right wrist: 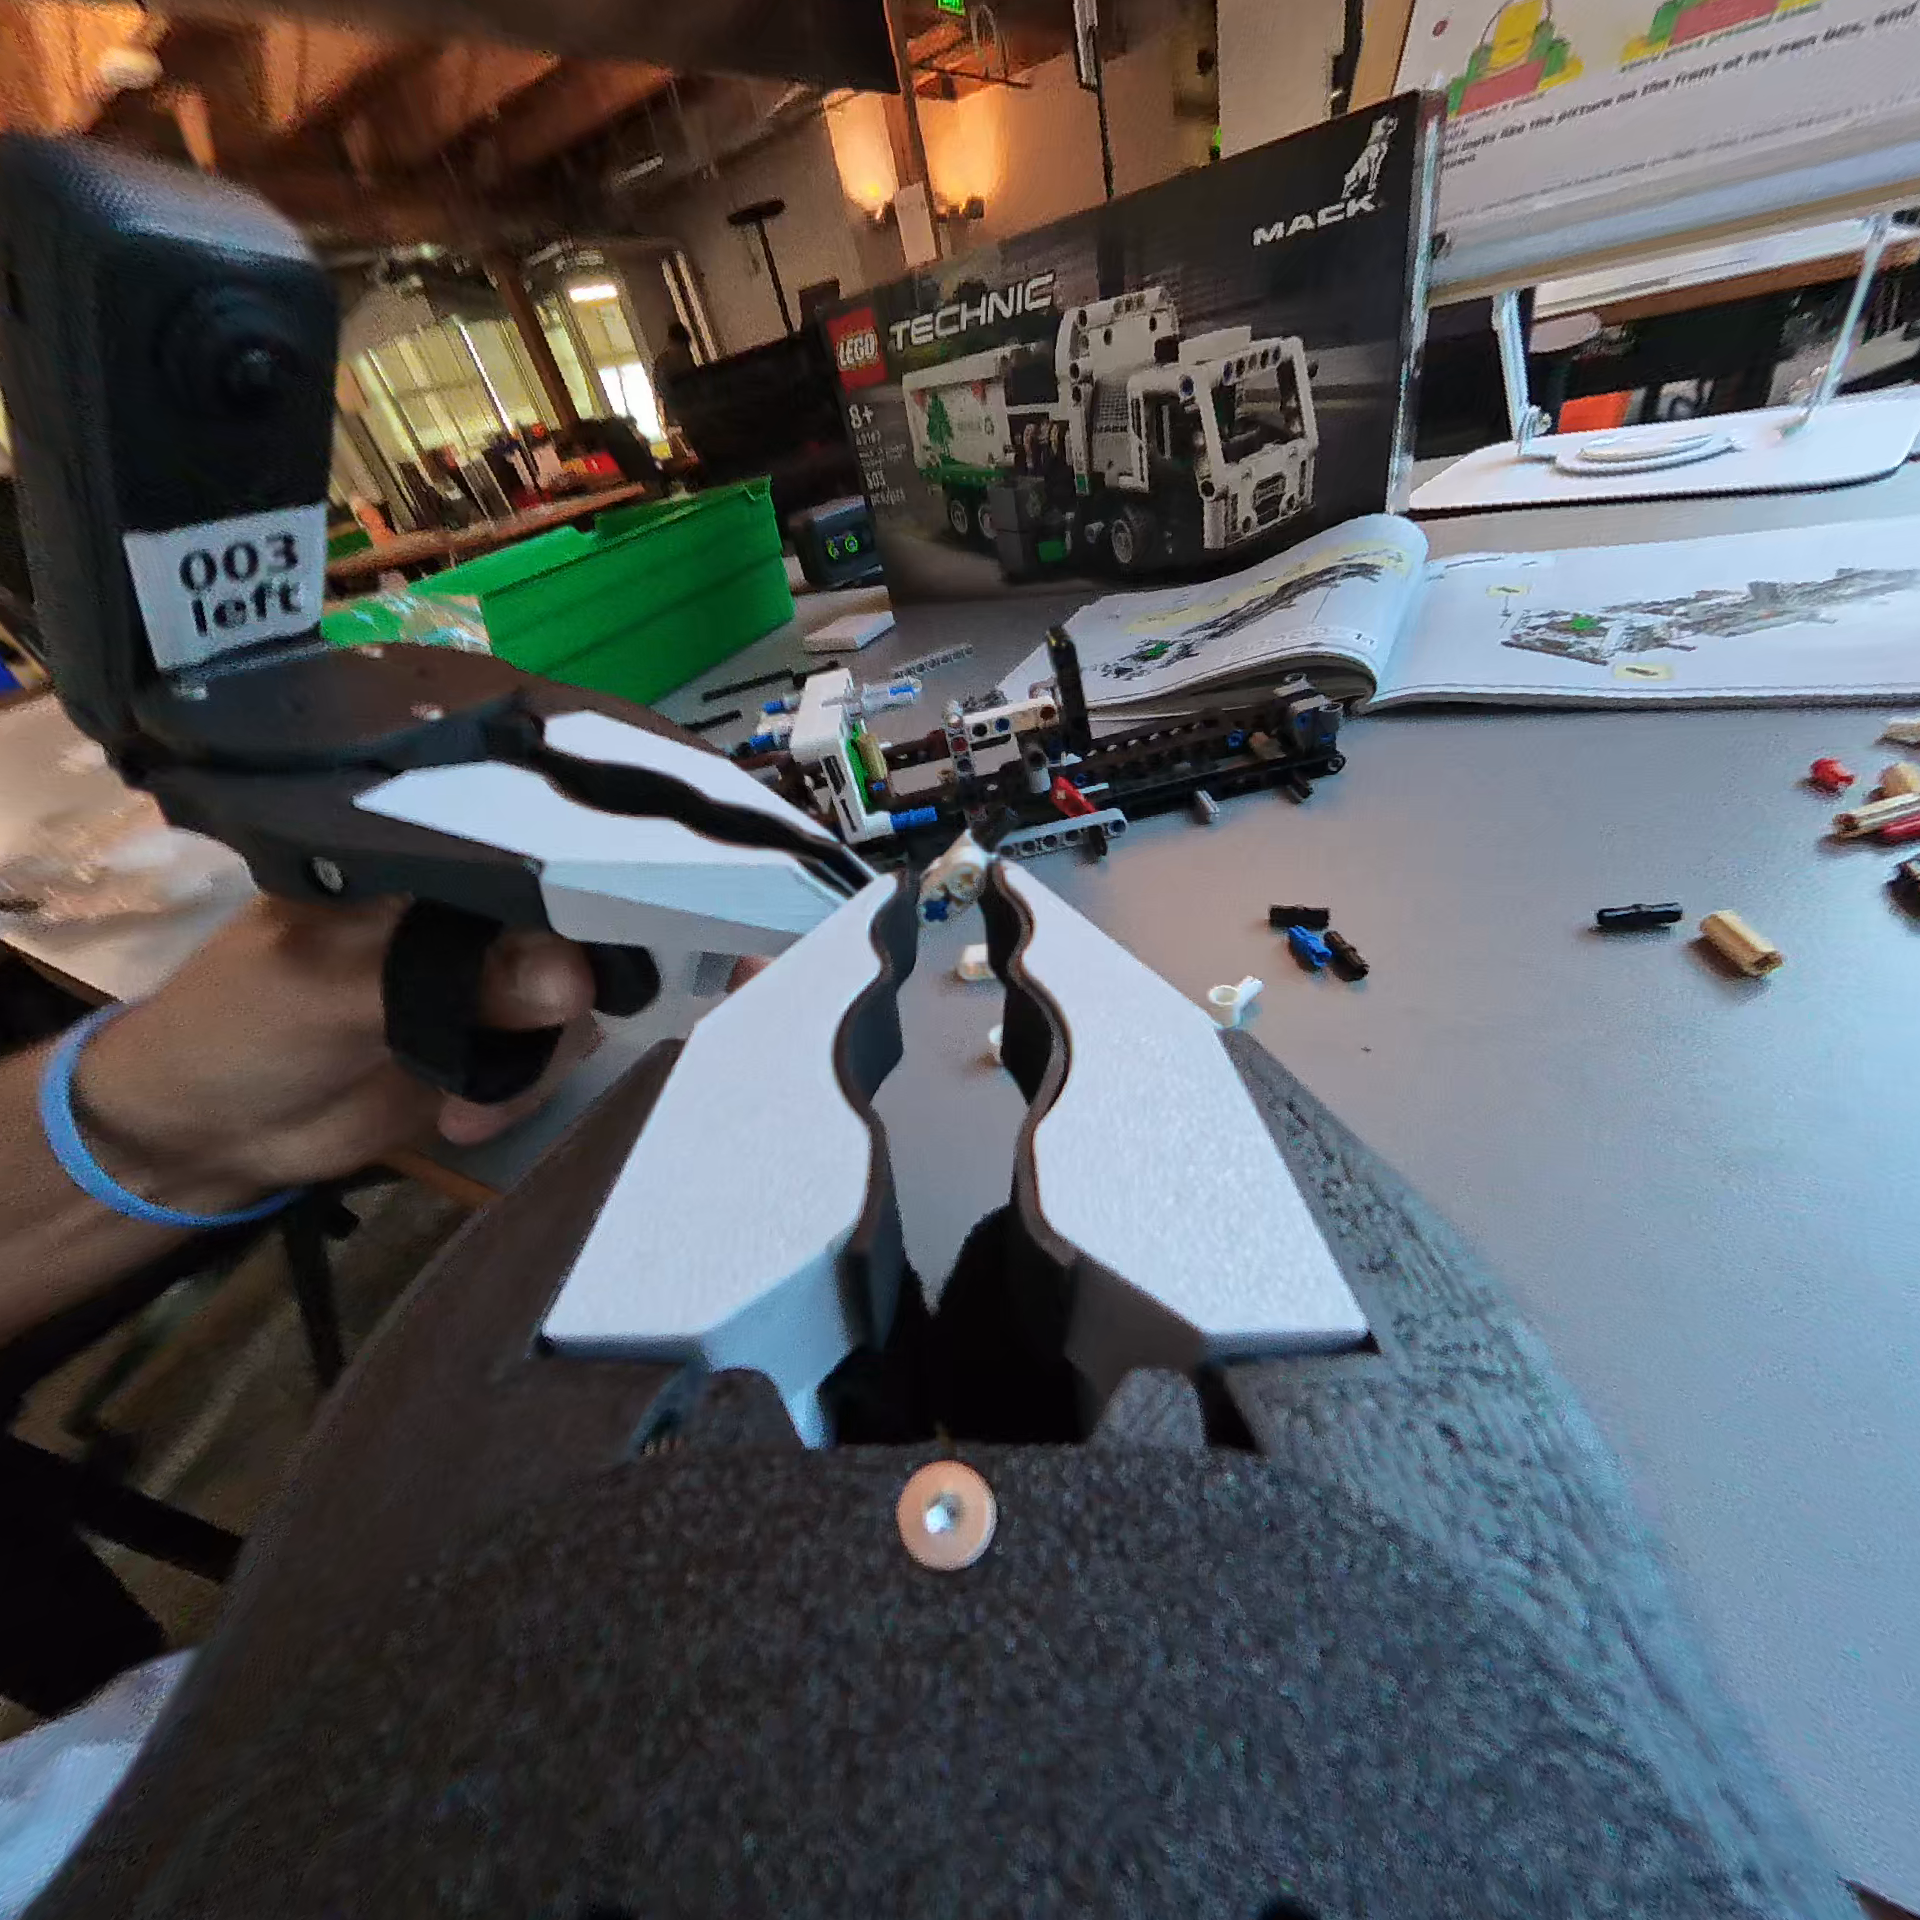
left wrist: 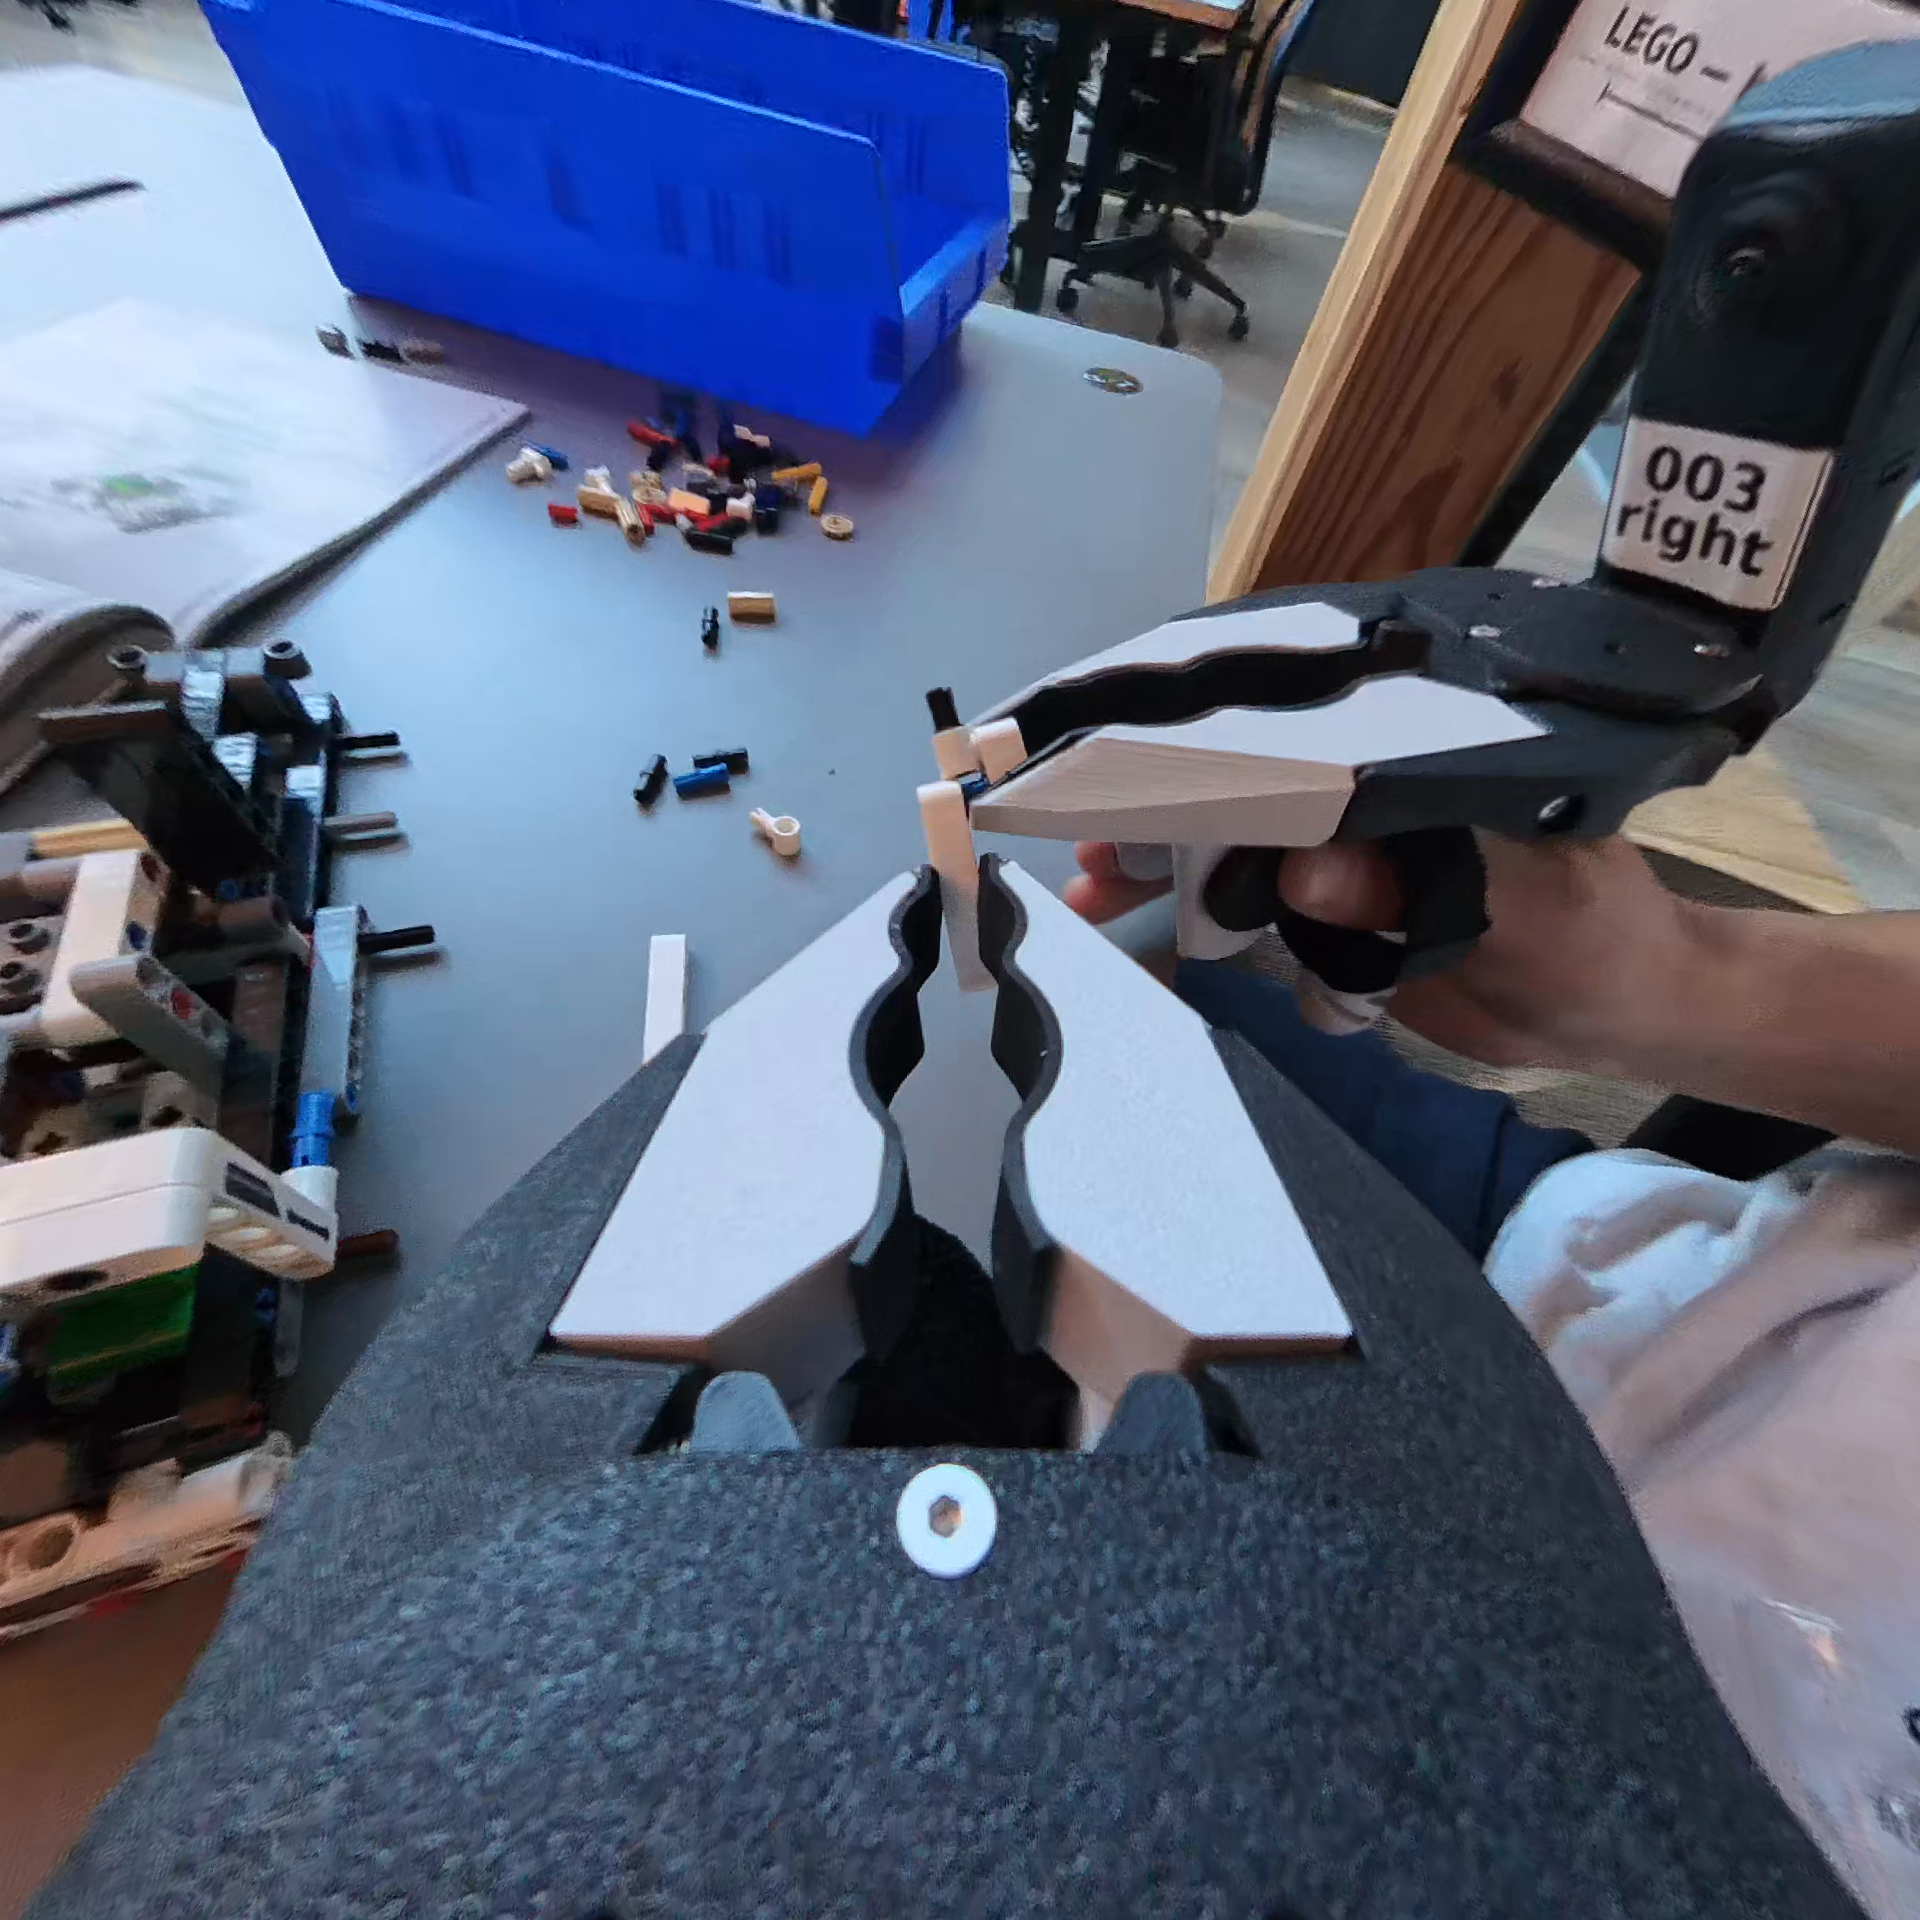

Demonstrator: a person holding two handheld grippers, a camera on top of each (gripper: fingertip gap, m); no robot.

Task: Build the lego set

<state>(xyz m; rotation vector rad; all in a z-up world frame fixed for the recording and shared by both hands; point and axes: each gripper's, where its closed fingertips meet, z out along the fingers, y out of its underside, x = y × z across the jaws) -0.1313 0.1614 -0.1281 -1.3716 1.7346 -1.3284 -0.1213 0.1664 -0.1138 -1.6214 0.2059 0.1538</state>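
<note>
The left hand-held gripper (left wrist: 961, 873) pinched a white beam (left wrist: 954, 883) upright at its tips. The right hand-held gripper (left wrist: 977, 764) clamped a small white-and-black piece (left wrist: 961, 743) touching the beam's top. The half-built truck (left wrist: 156, 1039) and loose pins (left wrist: 686, 488) lay on the tabletop (left wrist: 540, 831), beside a blue bin (left wrist: 623, 197).

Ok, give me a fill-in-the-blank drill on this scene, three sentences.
1. The left gripper is shut on a thin ____ beam.
2. The storage bin behind the loose parts is ____.
3. The instruction booklet beside the half-built model lies ____.

Missing: white; blue; open
</note>
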